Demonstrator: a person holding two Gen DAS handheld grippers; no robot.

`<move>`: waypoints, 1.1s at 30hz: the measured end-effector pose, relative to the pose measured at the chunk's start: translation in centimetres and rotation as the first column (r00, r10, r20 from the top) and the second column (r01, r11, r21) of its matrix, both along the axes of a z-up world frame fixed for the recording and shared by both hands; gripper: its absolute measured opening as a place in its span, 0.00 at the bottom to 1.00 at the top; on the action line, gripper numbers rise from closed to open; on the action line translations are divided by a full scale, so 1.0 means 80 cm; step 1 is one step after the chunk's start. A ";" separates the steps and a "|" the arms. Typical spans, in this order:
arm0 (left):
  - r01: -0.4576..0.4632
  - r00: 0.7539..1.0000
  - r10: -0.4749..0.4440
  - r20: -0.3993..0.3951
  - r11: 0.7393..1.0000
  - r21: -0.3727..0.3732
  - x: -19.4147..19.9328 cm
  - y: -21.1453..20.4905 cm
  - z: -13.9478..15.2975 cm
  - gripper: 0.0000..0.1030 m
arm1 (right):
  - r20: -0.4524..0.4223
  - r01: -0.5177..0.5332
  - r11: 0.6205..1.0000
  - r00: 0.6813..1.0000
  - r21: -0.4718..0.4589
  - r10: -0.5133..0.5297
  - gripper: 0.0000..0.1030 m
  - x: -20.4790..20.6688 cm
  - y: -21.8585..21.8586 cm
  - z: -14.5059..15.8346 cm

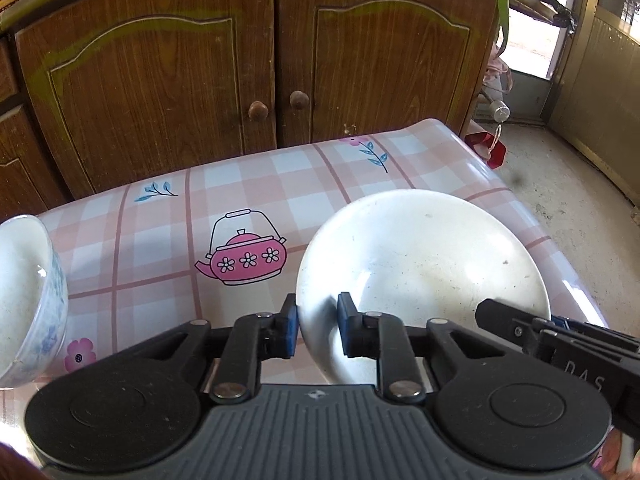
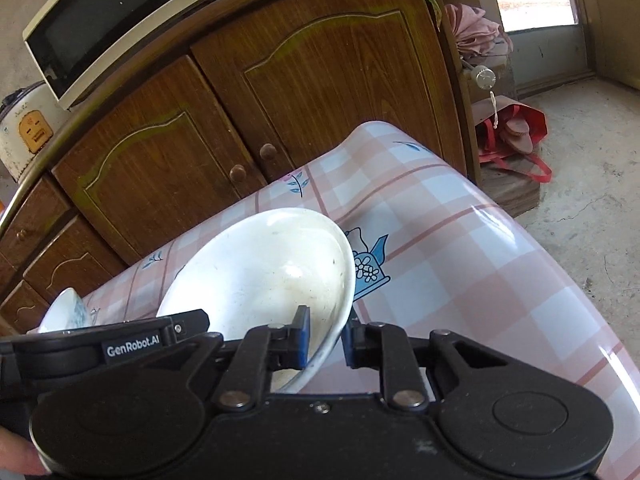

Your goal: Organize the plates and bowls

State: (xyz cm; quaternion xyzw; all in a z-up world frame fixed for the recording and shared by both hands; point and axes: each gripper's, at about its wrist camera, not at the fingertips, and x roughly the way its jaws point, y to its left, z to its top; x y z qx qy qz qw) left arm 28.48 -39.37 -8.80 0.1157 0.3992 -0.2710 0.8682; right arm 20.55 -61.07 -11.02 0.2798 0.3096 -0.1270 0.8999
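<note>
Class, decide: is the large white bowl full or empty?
Empty: the large white bowl's bare inside shows only faint stains.

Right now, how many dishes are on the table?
2. A plain white dish lies near the right end, both sets of jaws closed on its near rim. A blue-patterned bowl sits at the left edge. Others may lie out of frame.

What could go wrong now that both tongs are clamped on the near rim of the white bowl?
1. Both left tongs and right tongs pinch only the thin near rim of the white bowl; lifted, its glossy rim could slip out.
2. The bowl sits near the table's right edge, so a slip might send it onto the concrete floor.
3. Swung left, it could knock the blue-patterned bowl.
</note>
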 end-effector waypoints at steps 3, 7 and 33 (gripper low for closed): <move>0.000 1.000 0.001 0.009 1.000 -0.011 -0.005 0.006 0.009 0.20 | 0.008 -0.006 0.999 1.000 -0.037 0.006 0.21 -0.002 0.007 0.012; -0.013 1.000 0.013 0.028 0.999 -0.031 -0.013 0.021 0.028 0.20 | 0.011 -0.032 0.996 0.999 -0.082 0.033 0.21 -0.006 0.023 0.037; -0.028 0.980 0.048 0.193 0.994 -0.103 -0.179 0.158 0.151 0.20 | 0.081 -0.089 0.963 0.990 -0.254 0.113 0.22 -0.157 0.174 0.192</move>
